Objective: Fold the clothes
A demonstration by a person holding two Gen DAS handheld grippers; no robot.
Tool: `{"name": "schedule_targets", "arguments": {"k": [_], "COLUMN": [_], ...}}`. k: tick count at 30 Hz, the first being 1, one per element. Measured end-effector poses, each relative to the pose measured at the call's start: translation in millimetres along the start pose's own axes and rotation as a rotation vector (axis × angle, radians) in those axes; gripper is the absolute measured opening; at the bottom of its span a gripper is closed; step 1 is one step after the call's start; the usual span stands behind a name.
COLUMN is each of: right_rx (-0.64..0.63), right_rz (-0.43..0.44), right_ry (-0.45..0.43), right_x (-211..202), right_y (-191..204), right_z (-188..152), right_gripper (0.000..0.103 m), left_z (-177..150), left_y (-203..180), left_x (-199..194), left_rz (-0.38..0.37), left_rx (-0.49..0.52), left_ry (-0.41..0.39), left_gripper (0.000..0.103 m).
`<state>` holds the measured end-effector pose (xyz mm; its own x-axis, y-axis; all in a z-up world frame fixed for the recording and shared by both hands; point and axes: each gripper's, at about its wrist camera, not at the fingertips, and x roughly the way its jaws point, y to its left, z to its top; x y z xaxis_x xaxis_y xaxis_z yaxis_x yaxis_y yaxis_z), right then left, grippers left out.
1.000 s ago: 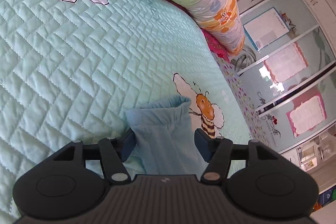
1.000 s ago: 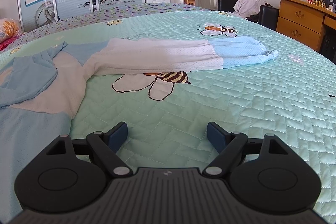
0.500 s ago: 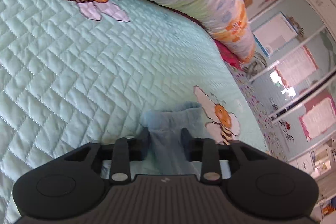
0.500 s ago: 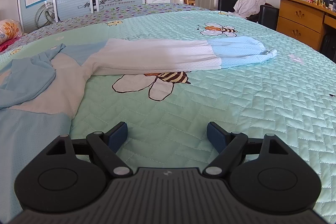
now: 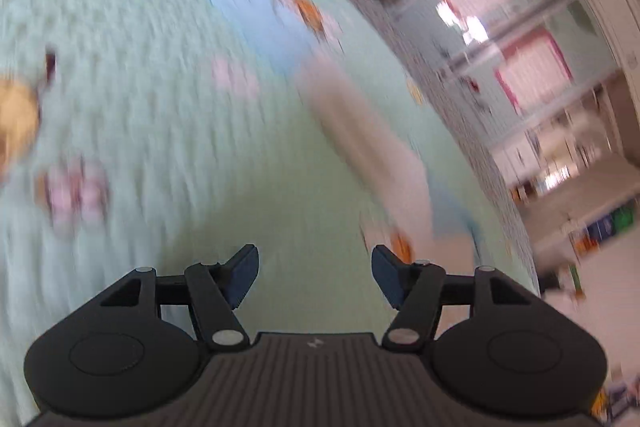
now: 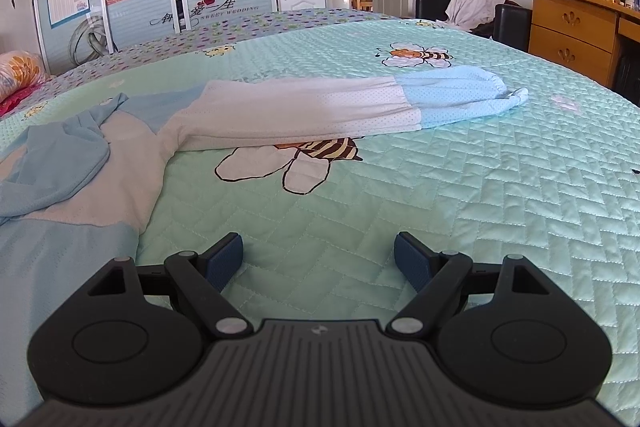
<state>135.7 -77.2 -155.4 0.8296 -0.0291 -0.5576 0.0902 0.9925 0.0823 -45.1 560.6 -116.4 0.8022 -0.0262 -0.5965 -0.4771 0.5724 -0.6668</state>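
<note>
The left gripper (image 5: 313,277) had just been opening; its jaws stood apart with nothing between them, above the quilted bedspread (image 5: 160,107). The left wrist view was blurred. The right gripper (image 6: 318,263) hovered wide open and empty over the bedspread. The blue-and-white garment (image 6: 120,163) lay flat on the bed — one long sleeve (image 6: 320,111) stretched rightward across a bee print (image 6: 296,159).

Left gripper (image 5: 313,273) & right gripper (image 6: 318,261) look identical: matte black housing w/ ribbed centre panel, small pale logo just above ribs. Round disc recess either side of panel. Black linkage arms w/ silver rivets, dark blue pads (image 6: 412,259) at tips.
</note>
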Motion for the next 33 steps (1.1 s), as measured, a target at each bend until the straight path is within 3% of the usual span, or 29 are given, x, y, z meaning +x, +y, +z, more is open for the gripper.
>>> {"name": "schedule_targets", "arguments": {"k": [3, 7, 11, 14, 17, 19, 21, 23, 25, 28, 30, 32, 33], "right_rx": [0.003, 0.053, 0.206, 0.299, 0.459, 0.566, 0.668, 0.790, 0.906, 0.980, 0.973, 1.003, 1.021], "right_rz": [0.002, 0.011, 0.089, 0.243, 0.467, 0.556, 0.610, 0.625, 0.640, 0.710, 0.741, 0.783, 0.805], "right_ry": [0.001, 0.033, 0.113, 0.192, 0.296, 0.351, 0.398, 0.451, 0.497, 0.526, 0.520, 0.484, 0.464], "right_x": [-1.3, -5.8, -38.2, -73.7, -103.7, -113.4, -118.4, -115.2, -111.2, -108.4, -108.9, -111.5, -112.9], "right_y": [-0.1, -3.5, -3.6, -2.1, -10.6, -21.4, -33.3, -45.1, -53.8, -44.4, -31.3, -26.1, -24.0], "right_z": [-0.1, 2.4, -5.6, -25.5, -53.0, -70.3, -86.8, -105.7, -124.5, -141.2, -142.5, -141.3, -140.5], "right_gripper": [0.083, 0.083, 0.083, 0.083, 0.082, 0.078, 0.061, 0.025, 0.005, 0.005, 0.011, 0.035, 0.041], "left_z": [-43.9, -72.8, -103.0, -125.2, -136.6, -142.0, -147.1, -151.6, -153.3, -154.2, -154.8, -154.3, -153.8], "left_y": [-14.4, -20.7, -21.4, -25.4, -34.2, -38.2, -39.8, -38.5, -38.3, -40.5, -42.0, -40.0, -38.4], "left_x": [-10.1, -24.0, -32.8, -35.2, -32.3, -26.9, -20.7, -15.7, -15.0, -14.9, -14.8, -16.0, -17.3], "left_rz": [-0.036, -0.044, -0.090, -0.123, -0.145, -0.161, -0.178, -0.196, -0.199, -0.191, -0.188, -0.191, -0.194], "left_rx": [0.049, 0.013, -0.033, -0.055, -0.047, -0.050, -0.064, -0.092, -0.104, -0.109, -0.110, -0.128, -0.138], "left_ry": [0.077, 0.154, 0.238, 0.278, 0.323, 0.352, 0.377, 0.393, 0.394, 0.390, 0.386, 0.386, 0.386], "left_gripper": [0.065, 0.066, 0.067, 0.067, 0.067, 0.067, 0.066, 0.065, 0.065, 0.065, 0.066, 0.066, 0.066]}}
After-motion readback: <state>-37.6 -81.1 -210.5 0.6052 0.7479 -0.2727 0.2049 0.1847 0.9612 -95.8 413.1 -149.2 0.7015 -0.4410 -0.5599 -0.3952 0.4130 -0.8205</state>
